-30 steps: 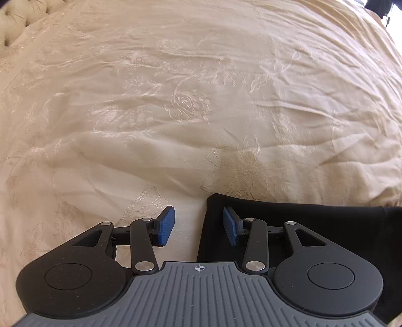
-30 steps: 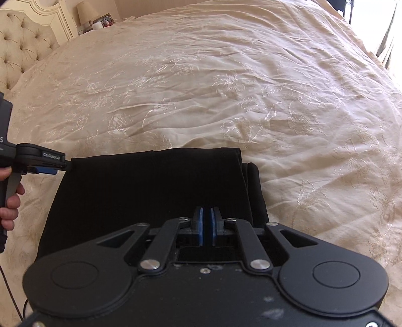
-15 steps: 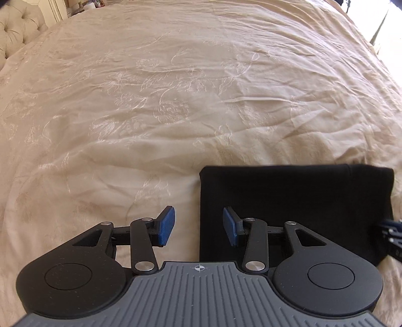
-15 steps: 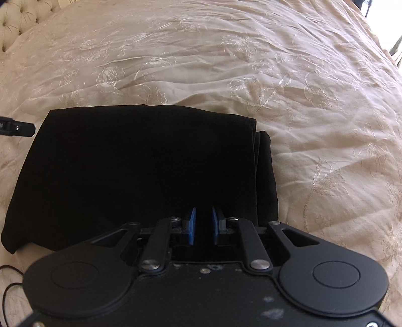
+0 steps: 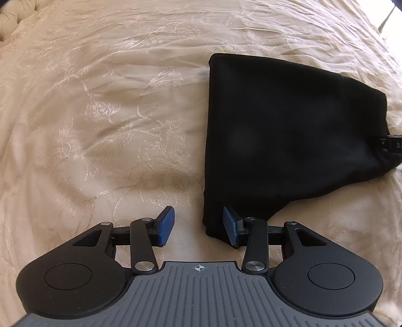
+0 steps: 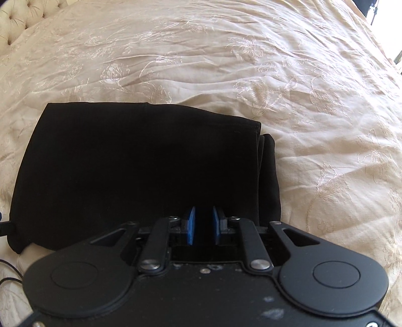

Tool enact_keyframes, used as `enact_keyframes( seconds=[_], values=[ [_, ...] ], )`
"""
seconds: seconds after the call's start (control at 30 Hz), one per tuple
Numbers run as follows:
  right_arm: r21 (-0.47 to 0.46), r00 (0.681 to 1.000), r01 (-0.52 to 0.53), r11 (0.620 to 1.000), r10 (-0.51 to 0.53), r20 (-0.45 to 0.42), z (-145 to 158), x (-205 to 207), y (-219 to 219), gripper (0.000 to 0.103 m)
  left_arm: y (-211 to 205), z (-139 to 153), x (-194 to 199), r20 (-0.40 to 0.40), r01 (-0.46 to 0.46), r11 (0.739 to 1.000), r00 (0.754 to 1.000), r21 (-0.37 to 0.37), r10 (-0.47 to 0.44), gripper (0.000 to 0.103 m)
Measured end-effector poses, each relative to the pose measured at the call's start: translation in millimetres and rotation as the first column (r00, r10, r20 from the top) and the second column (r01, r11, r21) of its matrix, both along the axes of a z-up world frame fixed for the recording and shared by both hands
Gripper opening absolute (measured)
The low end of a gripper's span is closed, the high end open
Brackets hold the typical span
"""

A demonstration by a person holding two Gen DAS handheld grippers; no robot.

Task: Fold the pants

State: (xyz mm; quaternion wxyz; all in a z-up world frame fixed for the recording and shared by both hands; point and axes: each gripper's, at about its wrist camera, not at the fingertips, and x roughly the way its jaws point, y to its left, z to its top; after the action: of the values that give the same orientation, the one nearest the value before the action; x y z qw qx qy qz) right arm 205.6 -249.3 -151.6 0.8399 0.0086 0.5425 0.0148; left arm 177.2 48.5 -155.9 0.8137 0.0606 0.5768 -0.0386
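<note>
The black pants (image 5: 289,130) lie folded into a flat packet on the cream bedspread (image 5: 100,113). My left gripper (image 5: 198,226) stands open at the packet's near left corner. Its right pad (image 5: 230,225) is over the black cloth, its left pad (image 5: 165,225) over bare bedspread, and neither presses on anything. In the right wrist view the pants (image 6: 138,163) fill the middle, with stacked fold edges on their right side. My right gripper (image 6: 203,229) points down at their near edge. Its jaws are opening, with dark cloth between the pads. Its tip (image 5: 392,144) shows at the packet's right end.
The embroidered bedspread (image 6: 276,75) stretches wide on every side of the pants. A tufted headboard (image 6: 25,15) sits at the far left. A thin black cable (image 6: 10,274) lies on the bed near the packet's left end.
The left gripper drew back from the pants' left edge, so the whole packet now shows. The right gripper sank toward the near edge and its pads parted.
</note>
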Motion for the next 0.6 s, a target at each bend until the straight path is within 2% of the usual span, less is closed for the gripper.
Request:
enact_keyframes(
  seconds=[0.07,0.17,0.27,0.33,0.43,0.6],
  values=[
    [-0.007,1.000,0.001,1.000,-0.001,-0.010,-0.2,2.6,1.1,0.015,4.4,-2.5,-2.7,-0.013,-0.017,1.000,1.000,0.006,0.017,0.041],
    [-0.021,1.000,-0.003,1.000,0.003,-0.009,-1.7,4.9,4.8,0.015,9.9,-14.2,-7.8,-0.074,-0.027,0.999,0.997,0.047,0.030,0.041],
    [-0.030,1.000,-0.010,1.000,0.010,-0.002,-1.5,4.3,5.9,0.015,16.3,-15.0,-18.1,-0.073,-0.039,0.998,0.996,0.042,0.042,0.041],
    [-0.025,1.000,-0.007,1.000,0.007,0.000,-1.0,4.4,5.5,0.015,18.9,-8.1,-20.1,-0.059,-0.049,0.998,0.997,0.031,0.050,0.041],
    [-0.013,1.000,-0.002,1.000,0.002,0.013,-1.0,1.8,3.6,0.015,19.3,8.6,-17.0,0.004,-0.057,0.998,0.998,0.016,0.057,0.041],
    [0.001,0.999,0.003,1.000,-0.003,0.047,2.0,-5.9,-2.5,0.015,7.8,25.8,4.4,0.087,-0.014,0.999,0.996,-0.038,0.017,0.041]
  ],
)
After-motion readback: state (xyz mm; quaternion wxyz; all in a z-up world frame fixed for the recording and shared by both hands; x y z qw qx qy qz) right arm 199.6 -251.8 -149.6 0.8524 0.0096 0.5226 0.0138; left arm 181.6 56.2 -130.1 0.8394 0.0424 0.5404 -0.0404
